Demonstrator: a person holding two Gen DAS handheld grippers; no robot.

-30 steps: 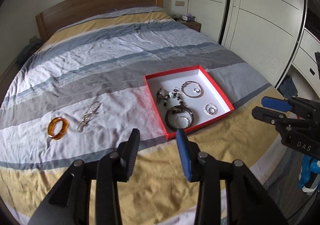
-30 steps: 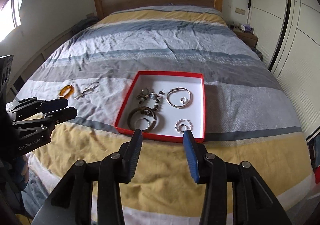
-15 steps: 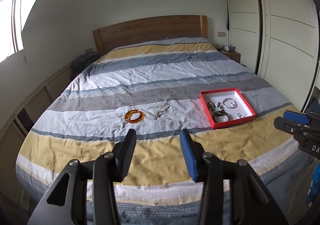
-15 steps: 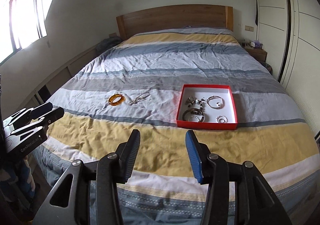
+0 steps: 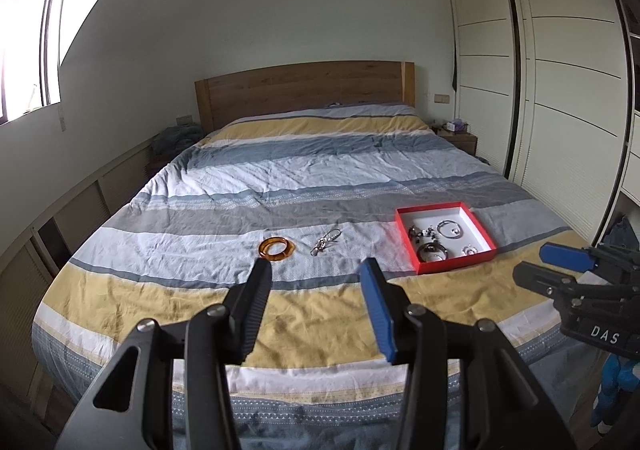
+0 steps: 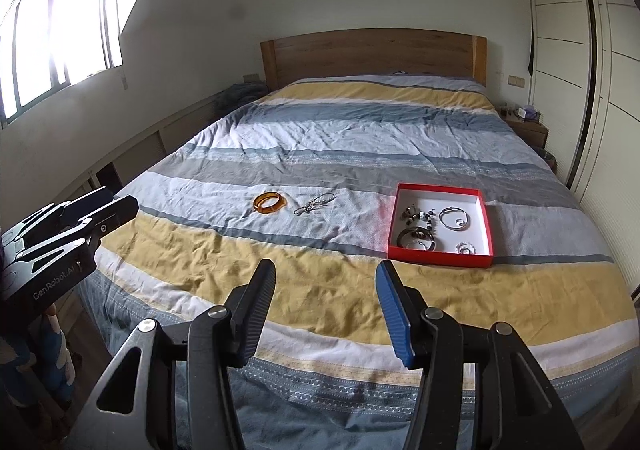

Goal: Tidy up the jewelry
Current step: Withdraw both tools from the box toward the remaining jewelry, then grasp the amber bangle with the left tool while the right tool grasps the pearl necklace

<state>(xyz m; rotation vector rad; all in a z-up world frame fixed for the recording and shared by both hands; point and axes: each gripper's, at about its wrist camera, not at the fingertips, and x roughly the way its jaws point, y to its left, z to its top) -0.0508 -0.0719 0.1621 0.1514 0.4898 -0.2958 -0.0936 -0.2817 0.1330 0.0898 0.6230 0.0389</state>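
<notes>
Both claws, left [image 5: 316, 284] and right [image 6: 326, 282], gape wide off the bed's [image 6: 360, 282] foot edge; red box [image 6: 439, 255] holds bracelets, orange bangle [image 6: 270, 203] and chain [image 6: 315, 203] lie outside.

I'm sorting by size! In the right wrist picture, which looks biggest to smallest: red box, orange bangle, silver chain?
1. Red box, clearly biggest.
2. Silver chain and orange bangle look about alike; the chain stretches slightly longer but thinner, so no clear order.
</notes>
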